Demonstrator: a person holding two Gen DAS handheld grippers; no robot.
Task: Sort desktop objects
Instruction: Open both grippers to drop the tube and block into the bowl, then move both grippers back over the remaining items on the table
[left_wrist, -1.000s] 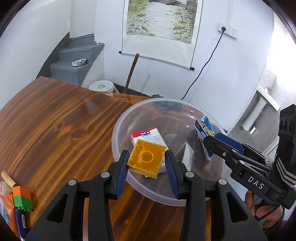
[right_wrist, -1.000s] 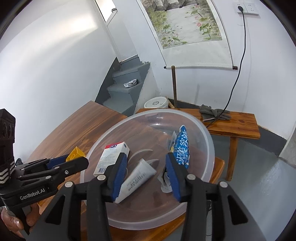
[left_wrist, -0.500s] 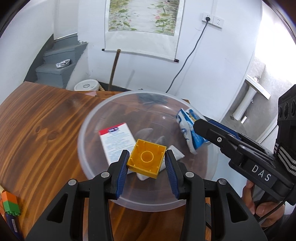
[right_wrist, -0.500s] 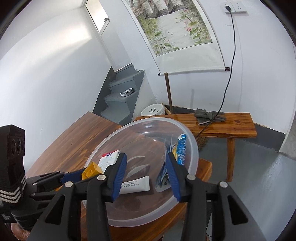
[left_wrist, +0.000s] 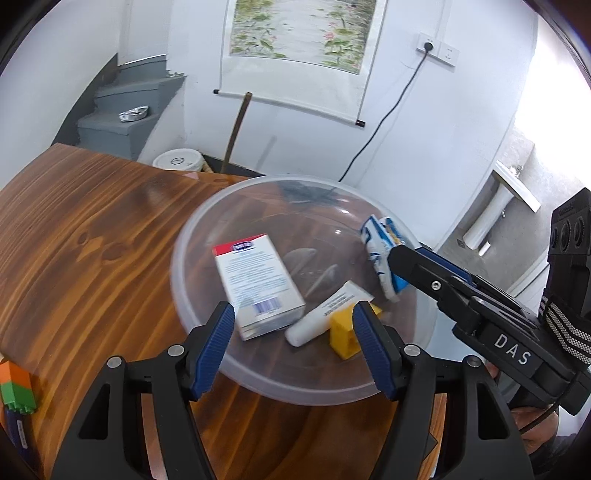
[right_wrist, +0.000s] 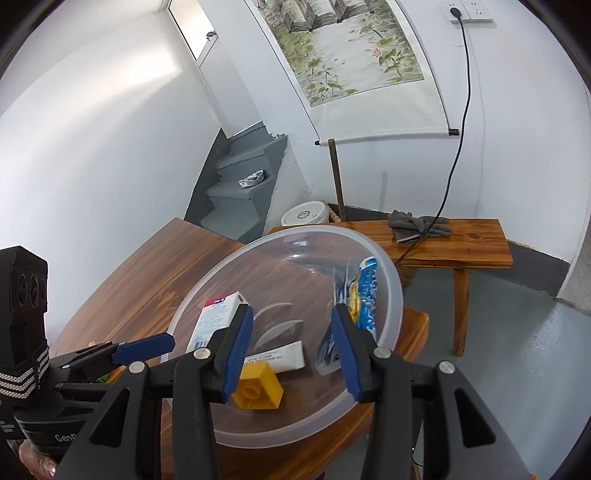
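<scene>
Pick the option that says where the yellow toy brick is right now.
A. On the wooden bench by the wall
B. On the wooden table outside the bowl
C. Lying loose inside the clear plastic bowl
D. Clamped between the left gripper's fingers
C: the yellow toy brick lies on the bottom of the clear plastic bowl beside the white tube, and the left gripper stands open with nothing between its fingers.
</scene>
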